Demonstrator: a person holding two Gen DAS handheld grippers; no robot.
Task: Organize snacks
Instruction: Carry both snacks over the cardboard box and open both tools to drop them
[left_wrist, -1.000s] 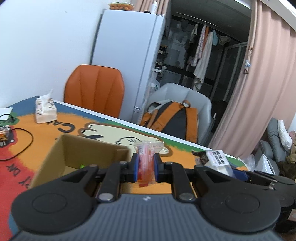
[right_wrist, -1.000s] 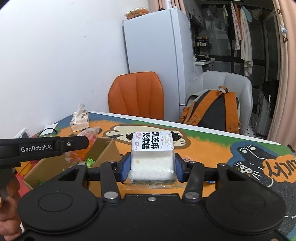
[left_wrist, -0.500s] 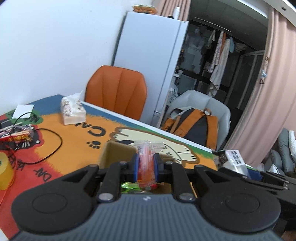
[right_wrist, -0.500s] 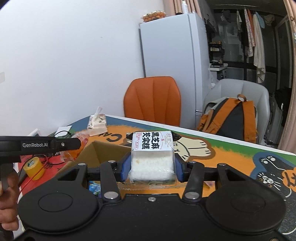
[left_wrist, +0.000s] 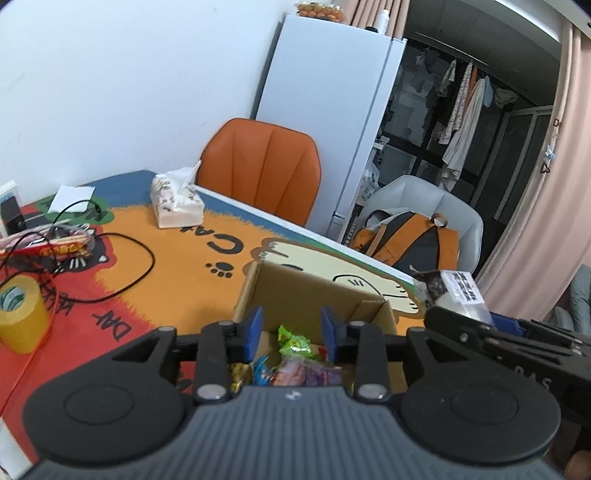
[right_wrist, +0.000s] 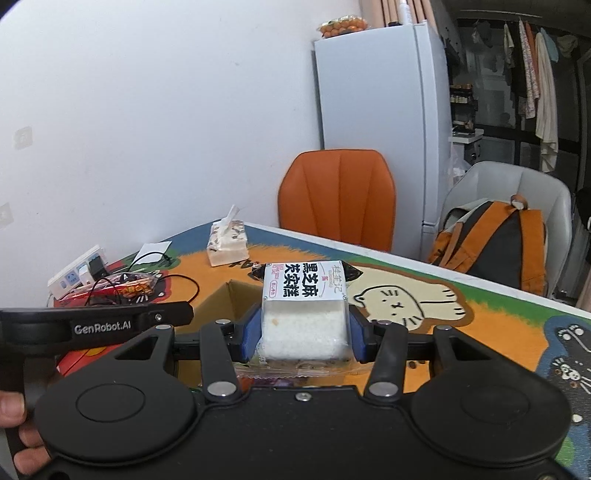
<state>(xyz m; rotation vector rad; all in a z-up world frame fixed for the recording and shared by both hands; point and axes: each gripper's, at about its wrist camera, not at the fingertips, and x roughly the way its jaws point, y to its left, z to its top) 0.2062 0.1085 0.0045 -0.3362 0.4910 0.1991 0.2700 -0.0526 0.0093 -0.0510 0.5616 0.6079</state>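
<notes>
While the left gripper (left_wrist: 291, 334) hangs over the cardboard box (left_wrist: 295, 291) with jaws spread and nothing between them, the right gripper (right_wrist: 304, 338) pinches the white rice-cake pack (right_wrist: 304, 317), held above the near side of the box. Loose snack wrappers (left_wrist: 295, 343) already lie inside. Step in hand looks like loading the box. Next: carry the pack over the opening, lower it, spread the jaws.

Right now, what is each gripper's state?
Left gripper: open, holding nothing.
Right gripper: shut on the white cake pack.
</notes>
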